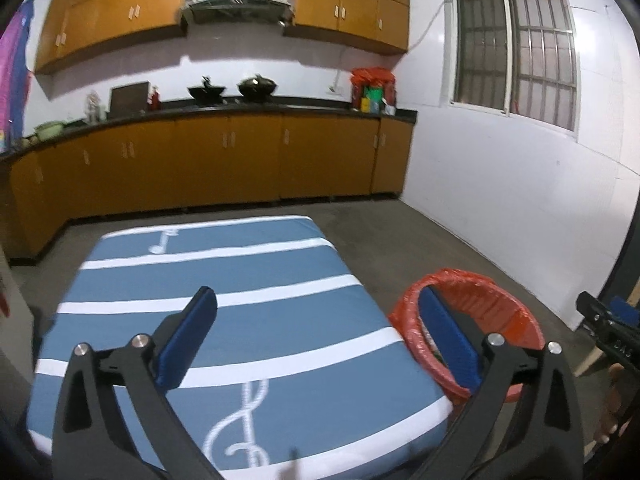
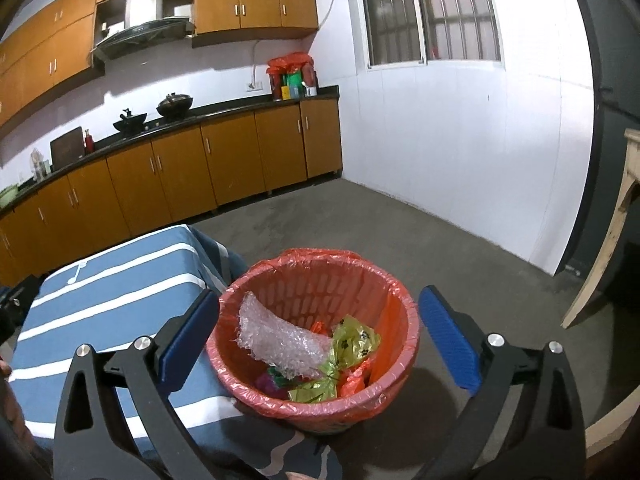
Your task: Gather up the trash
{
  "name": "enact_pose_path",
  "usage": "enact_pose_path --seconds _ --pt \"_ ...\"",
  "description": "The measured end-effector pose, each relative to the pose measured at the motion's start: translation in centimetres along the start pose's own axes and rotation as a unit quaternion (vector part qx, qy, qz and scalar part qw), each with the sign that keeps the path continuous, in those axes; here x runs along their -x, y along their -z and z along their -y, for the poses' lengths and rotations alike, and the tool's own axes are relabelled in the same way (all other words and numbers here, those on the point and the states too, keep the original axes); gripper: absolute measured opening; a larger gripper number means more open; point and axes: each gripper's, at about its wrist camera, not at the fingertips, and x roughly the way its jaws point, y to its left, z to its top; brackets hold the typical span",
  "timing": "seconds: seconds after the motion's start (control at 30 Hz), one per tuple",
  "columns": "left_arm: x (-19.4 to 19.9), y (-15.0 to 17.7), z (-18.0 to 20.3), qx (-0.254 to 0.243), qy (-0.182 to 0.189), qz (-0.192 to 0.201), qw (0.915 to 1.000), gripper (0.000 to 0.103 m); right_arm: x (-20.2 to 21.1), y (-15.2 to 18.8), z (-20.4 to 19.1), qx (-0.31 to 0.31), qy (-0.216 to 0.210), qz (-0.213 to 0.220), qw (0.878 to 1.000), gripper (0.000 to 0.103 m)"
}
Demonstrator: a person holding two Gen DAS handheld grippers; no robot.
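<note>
Trash lies in the red bin, which stands on the floor just beside the right edge of the worktop.

In the left wrist view, the left tool has its two blue pads wide apart, and nothing is between them. It hangs above the blue striped cloth of the worktop, and this cloth looks bare, with no scrap on it that I can see. The bin is to the right of this tool, partly hidden behind its right finger. At the far right edge, a part of the right tool shows.

In the right wrist view, the right tool is also spread wide and holds nothing. The bin sits directly below and in front of it, between the two pads in the picture but lower than them. Inside are a piece of bubble wrap, yellow-green wrappers and some orange and pink scraps.

I judge that the collecting is almost finished or finished. If any trash remains, it is outside both views. The right hand is nearer to the bin, and the left hand is nearer to the worktop.
</note>
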Motion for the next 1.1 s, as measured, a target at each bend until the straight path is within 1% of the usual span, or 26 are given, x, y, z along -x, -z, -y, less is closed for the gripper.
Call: enact_pose_path --seconds 0.07,0.47,0.57,0.73,0.87,1.1 --pt "1.0 0.2 -0.4 0.000 -0.016 0.006 0.9999 0.099 0.8 0.1 -0.6 0.007 0.001 0.004 1.000 0.099" --pt "6.5 2.8 -2.0 -0.009 -0.063 0.018 0.9978 0.099 5.6 1.6 -4.1 0.055 -0.014 0.042 0.997 0.099" --pt "7.3 3.3 -2.2 -0.008 -0.068 0.019 0.9975 0.099 6.2 2.1 -4.6 0.059 -0.015 0.042 0.997 0.099" --pt "8.6 4.0 -2.6 0.001 -0.066 0.019 0.9976 0.099 6.8 2.8 -4.9 0.058 -0.014 0.038 0.997 0.099" --pt "9.6 4.5 -2.6 -0.002 -0.079 0.026 0.9965 0.099 7.5 3.3 -5.1 0.062 -0.015 0.039 0.997 0.099" --pt "11.1 5.1 -2.5 -0.001 -0.086 0.036 0.9956 0.099 8.7 4.0 -5.6 0.066 -0.021 0.043 0.997 0.099"
